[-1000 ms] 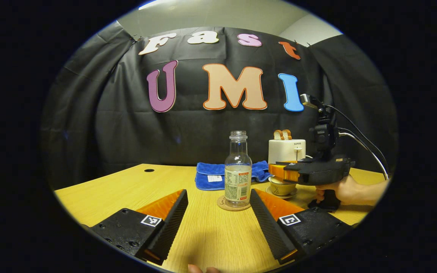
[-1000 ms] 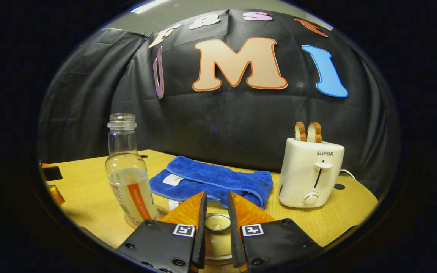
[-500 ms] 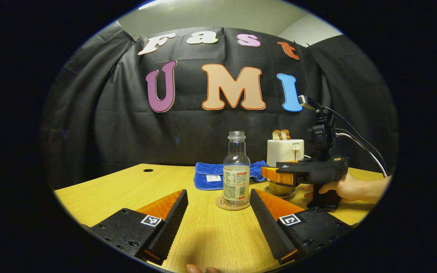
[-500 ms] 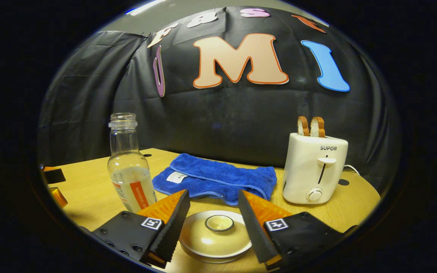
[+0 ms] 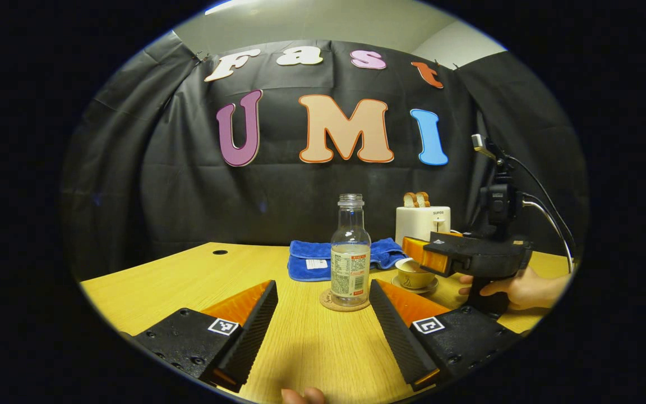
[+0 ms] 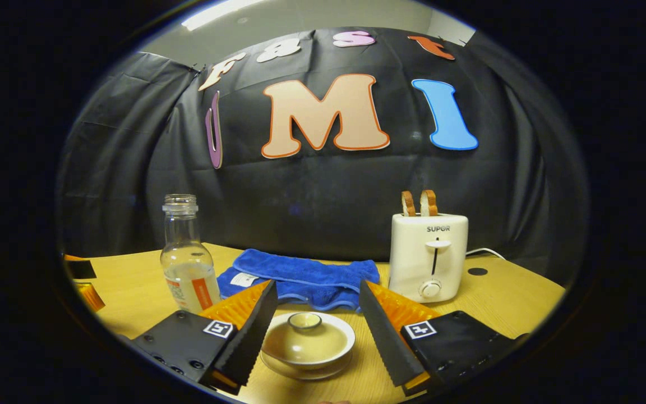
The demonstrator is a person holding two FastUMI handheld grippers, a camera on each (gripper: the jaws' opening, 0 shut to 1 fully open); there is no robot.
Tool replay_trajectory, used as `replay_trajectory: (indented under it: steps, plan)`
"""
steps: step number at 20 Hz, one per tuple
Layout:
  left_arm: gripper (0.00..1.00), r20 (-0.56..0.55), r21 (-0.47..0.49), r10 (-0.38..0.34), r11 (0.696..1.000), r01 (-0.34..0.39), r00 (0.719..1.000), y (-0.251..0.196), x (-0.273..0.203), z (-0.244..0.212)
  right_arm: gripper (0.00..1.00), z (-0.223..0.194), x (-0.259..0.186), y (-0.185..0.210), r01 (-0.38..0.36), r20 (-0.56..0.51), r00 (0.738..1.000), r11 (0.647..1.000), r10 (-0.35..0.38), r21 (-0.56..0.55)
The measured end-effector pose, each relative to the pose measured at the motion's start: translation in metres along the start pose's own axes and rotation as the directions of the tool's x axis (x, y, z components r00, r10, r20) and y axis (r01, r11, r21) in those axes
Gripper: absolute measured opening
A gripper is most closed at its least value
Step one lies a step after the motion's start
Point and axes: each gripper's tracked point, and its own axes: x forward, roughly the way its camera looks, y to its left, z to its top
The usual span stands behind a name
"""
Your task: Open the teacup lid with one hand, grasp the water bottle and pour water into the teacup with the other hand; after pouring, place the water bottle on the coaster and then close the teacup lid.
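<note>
Left tool (image 5: 323, 314): jaws wide apart, holding nothing, low at bottom centre of the left gripper view. Water bottle (image 5: 351, 255) stands upright between and beyond its fingers, on the round coaster (image 5: 330, 303) at frame centre; cap off, part full.

Right tool (image 6: 314, 328): jaws spread, gripping nothing. Teacup (image 6: 307, 343) sits on its saucer (image 6: 278, 363) between the fingers at lower centre of the right gripper view, lid (image 6: 304, 321) on.

In the left gripper view the right tool (image 5: 419, 257) is at right of frame, held by a hand (image 5: 516, 286).

Behind on the bench (image 5: 188, 275): blue towel (image 6: 300, 269), white toaster (image 6: 428, 257) with two bread slices (image 6: 419, 202).
</note>
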Motion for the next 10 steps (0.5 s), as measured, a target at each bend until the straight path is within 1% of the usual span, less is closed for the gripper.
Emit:
replay_trajectory:
  steps: [2,4,5,7,8,9,10]
  plan:
    - [0.96,0.0,0.0,0.008,1.0,-0.008,1.0,0.0,0.0,0.001,0.89,0.001,-0.025,-0.002,0.047,0.005,0.999,0.999,-0.047,-0.003]
    - [0.96,0.0,0.001,0.01,1.0,-0.01,1.0,-0.008,0.005,-0.004,0.89,0.003,-0.054,-0.001,0.086,0.01,0.996,0.996,-0.086,-0.006]
    - [0.96,0.0,0.001,0.016,1.0,-0.016,1.0,-0.009,0.004,-0.005,0.94,0.003,-0.065,-0.004,0.11,0.012,0.994,0.994,-0.11,-0.005]
    - [0.96,0.0,0.002,0.032,0.999,-0.032,0.999,-0.01,0.002,-0.004,0.94,0.005,-0.088,-0.008,0.16,0.017,0.987,0.987,-0.16,-0.005]
    - [0.96,0.0,0.003,0.038,0.999,-0.038,0.999,-0.011,0.0,-0.004,0.94,0.004,-0.097,-0.006,0.168,0.015,0.986,0.986,-0.167,-0.005]
    - [0.96,0.001,0.003,0.039,0.999,-0.039,0.999,-0.013,-0.002,-0.004,0.89,0.004,-0.104,-0.003,0.171,0.016,0.985,0.985,-0.171,-0.006]
    - [0.96,0.0,0.003,0.04,0.999,-0.04,0.999,-0.015,-0.003,-0.004,0.94,0.005,-0.11,-0.003,0.176,0.017,0.984,0.984,-0.175,-0.006]
